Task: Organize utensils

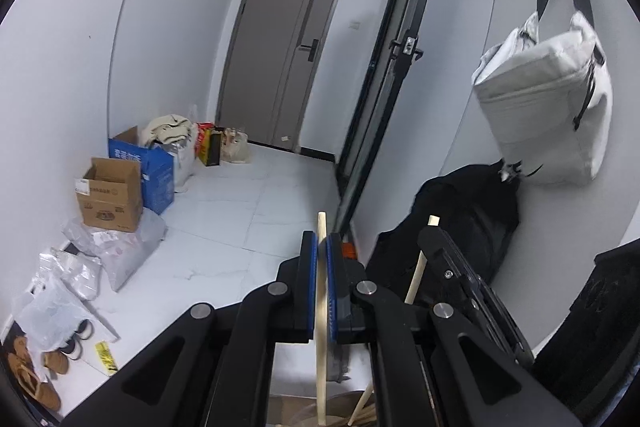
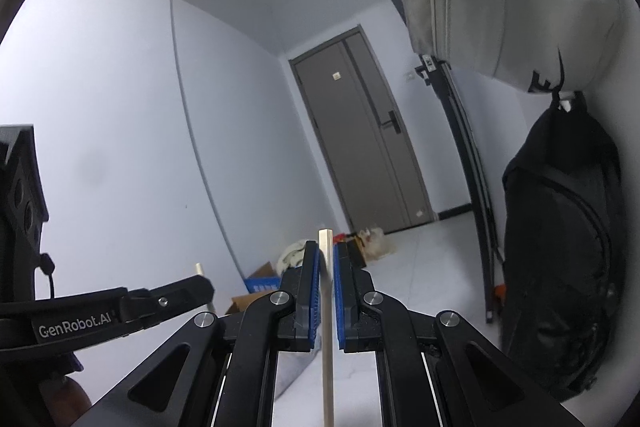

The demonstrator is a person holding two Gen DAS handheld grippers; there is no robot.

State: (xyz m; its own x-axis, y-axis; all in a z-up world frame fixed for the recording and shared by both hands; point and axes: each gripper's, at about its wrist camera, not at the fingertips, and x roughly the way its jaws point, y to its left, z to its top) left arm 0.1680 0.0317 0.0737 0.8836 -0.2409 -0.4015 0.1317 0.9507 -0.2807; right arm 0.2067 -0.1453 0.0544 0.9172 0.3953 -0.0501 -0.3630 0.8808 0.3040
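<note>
text: "GenRobot.AI" | on: left gripper (image 2: pixel 204 285) side arm | box prints: unreadable

White tiled floor (image 1: pixel 224 227) — clutter along its left wall

A brown cardboard box (image 1: pixel 110 193) and blue box (image 1: pixel 156 171) stand beside plastic bags (image 1: pixel 120 251); sandals (image 1: pixel 34 375) lie nearest, while a black backpack (image 1: pixel 472 219) sits against the right wall — well apart.
</note>
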